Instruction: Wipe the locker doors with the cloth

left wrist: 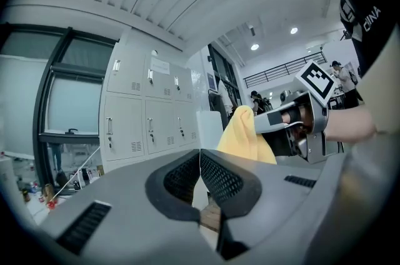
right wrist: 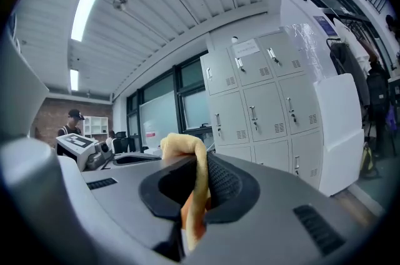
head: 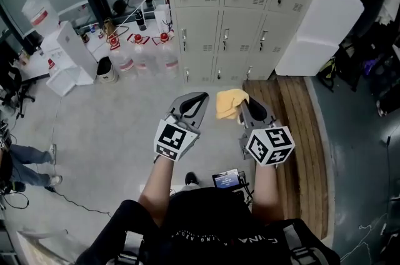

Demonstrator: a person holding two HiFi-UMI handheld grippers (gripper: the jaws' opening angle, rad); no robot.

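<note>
The right gripper (right wrist: 199,177) has its jaws pinched on the yellow cloth (head: 229,103), which bunches out past the tips, just beside the left gripper (head: 197,99). The left gripper's jaws meet at the tips with nothing between them. The lockers (head: 244,7) stand ahead, apart from the cloth.

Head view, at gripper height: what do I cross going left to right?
Person's legs → left gripper → cloth → right gripper → wooden boards
</note>
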